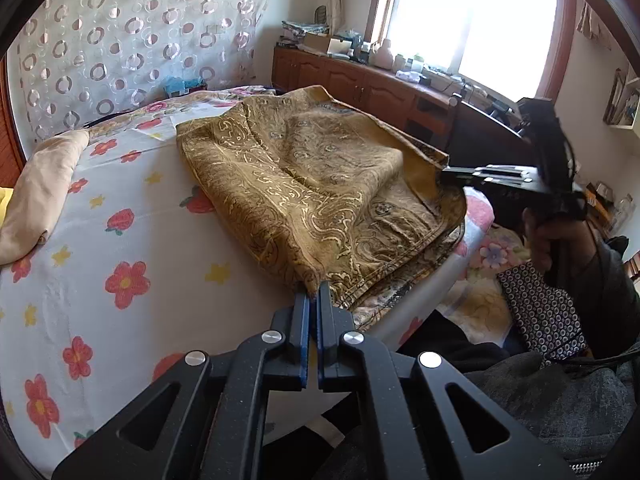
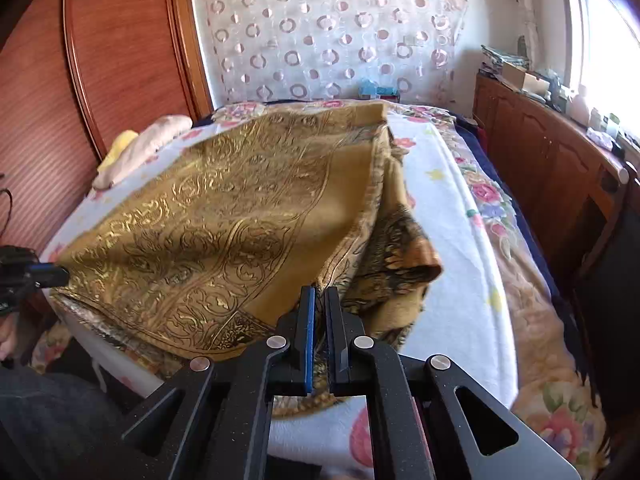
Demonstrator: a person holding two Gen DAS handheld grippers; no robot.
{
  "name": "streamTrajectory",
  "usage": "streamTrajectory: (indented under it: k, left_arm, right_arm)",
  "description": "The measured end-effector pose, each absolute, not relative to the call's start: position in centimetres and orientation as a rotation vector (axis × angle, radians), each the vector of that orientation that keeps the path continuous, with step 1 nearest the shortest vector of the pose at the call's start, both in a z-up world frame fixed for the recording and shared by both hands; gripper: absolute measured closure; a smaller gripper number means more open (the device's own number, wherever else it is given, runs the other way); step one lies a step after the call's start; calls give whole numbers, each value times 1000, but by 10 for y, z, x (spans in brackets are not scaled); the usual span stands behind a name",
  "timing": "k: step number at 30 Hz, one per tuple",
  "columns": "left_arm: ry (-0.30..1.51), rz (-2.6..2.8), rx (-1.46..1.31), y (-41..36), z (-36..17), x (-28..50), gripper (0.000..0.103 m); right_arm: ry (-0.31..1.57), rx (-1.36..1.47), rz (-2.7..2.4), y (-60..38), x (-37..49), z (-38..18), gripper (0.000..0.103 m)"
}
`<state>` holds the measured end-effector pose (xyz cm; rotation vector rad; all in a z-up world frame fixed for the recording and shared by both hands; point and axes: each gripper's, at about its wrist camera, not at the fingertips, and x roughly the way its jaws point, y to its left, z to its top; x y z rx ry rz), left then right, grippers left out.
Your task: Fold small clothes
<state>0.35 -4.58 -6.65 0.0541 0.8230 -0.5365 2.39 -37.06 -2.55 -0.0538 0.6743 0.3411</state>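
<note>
A golden-brown paisley garment [image 1: 312, 168] lies on the flowered bed sheet [image 1: 120, 248], partly lifted off it along its near edge. My left gripper [image 1: 314, 290] is shut on the garment's near corner. In the left wrist view my right gripper [image 1: 444, 174] pinches the garment's raised right corner. The right wrist view shows the same garment [image 2: 224, 216] stretched between both grippers. There my right gripper [image 2: 319, 294] is shut on its hem, and my left gripper [image 2: 60, 270] holds the far left corner. Lower layers of the cloth [image 2: 400, 256] bunch beneath the raised one.
A folded beige cloth [image 1: 36, 196] and something yellow lie at the sheet's left. A wooden headboard [image 2: 100, 60] and a circle-patterned curtain [image 2: 328, 36] stand behind the bed. Cluttered wooden cabinets [image 1: 360, 80] run under the window. A hand [image 1: 560, 240] grips the right tool.
</note>
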Motion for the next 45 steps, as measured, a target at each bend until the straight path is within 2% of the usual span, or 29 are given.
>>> streamTrajectory:
  k: [3,7,15,16,17,21,23,28,30,31,32,34,37,45]
  left_arm:
    - [831,-527,58,-45,-66,6,95]
    - [825,-508,41,-39,-65,12,80]
    - [836,-493,34,-37,-72,28,77]
    - [838,-485,40,-38,-74,31,67]
    - [841,-482,41,-39,-75,33,64]
    - [857,-481,26,-39,-82,44,63]
    - [861,-482,23,-39,-84,45,58]
    - [874,-490,17,-41,-87,47,58]
    - [881,-490,15,-42,-89,48,58]
    - [884,-490,13,-41,-90,48,58]
    - [886,-489,13,-41,-91,48,58]
    - [894,-489,10,-41,-93,49,58]
    - [905,-493,4,-42,-96,50,58]
    - [924,-539,-22,-46,-103,47,58]
  right_arm:
    - [659,-57,323,-380,14,-21,99]
    - [662,-86,269,-390,7,-23,99]
    - [670,-89,241,-375,10,-25,99]
    - [666,-92,238,-376,11,-23,99]
    - [660,-99,230,-375,10,-22,99]
    - [647,-134,185,-383,8,-23,99]
    - [658,-127,185,-385,9,-25,99]
    - [673,-83,232,-382,7,-27,99]
    - [667,-59,230,-381,7,-26,92]
    - [666,-56,226,-381,8,-26,83]
    - [665,-56,224,-382,10,-27,68]
    - [663,-59,230,-379,12,-29,57]
    - [686,-82,223,-373,19,-38,50]
    - [743,-82,228,-375,28,-48,49]
